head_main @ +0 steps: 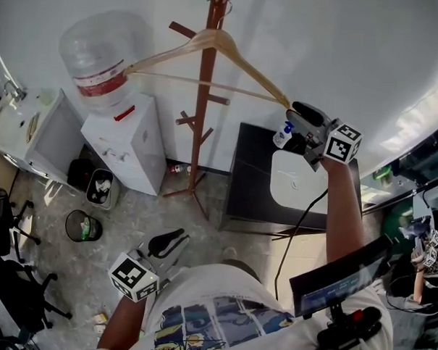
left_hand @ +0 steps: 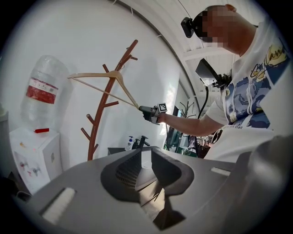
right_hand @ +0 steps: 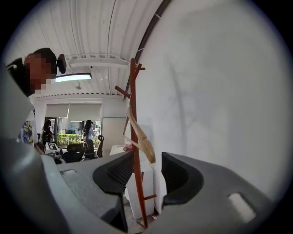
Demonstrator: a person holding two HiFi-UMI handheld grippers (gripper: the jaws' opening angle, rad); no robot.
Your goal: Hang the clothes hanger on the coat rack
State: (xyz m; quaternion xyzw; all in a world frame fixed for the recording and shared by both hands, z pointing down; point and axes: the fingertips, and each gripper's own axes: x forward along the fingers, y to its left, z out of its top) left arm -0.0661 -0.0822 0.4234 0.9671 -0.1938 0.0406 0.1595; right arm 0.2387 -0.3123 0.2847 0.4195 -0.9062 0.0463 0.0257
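A light wooden clothes hanger (head_main: 238, 59) hangs by its hook over the top of the reddish-brown coat rack (head_main: 202, 119), tilted with its right end lower. My right gripper (head_main: 298, 112) is raised level at that right end. In the right gripper view the hanger's tip (right_hand: 145, 153) lies between the open jaws with a gap on both sides, the rack pole (right_hand: 134, 100) behind it. My left gripper (head_main: 174, 240) hangs low by my waist, a narrow gap between its jaws and nothing in it. The left gripper view shows the hanger (left_hand: 98, 75), rack (left_hand: 103, 114) and right gripper (left_hand: 144, 111).
A white water dispenser (head_main: 126, 141) with a big bottle (head_main: 101, 53) stands left of the rack. A black table (head_main: 251, 186) with a pump bottle (head_main: 282, 135) is to its right. Two bins (head_main: 83, 226) sit on the floor, and office chairs are at the far left.
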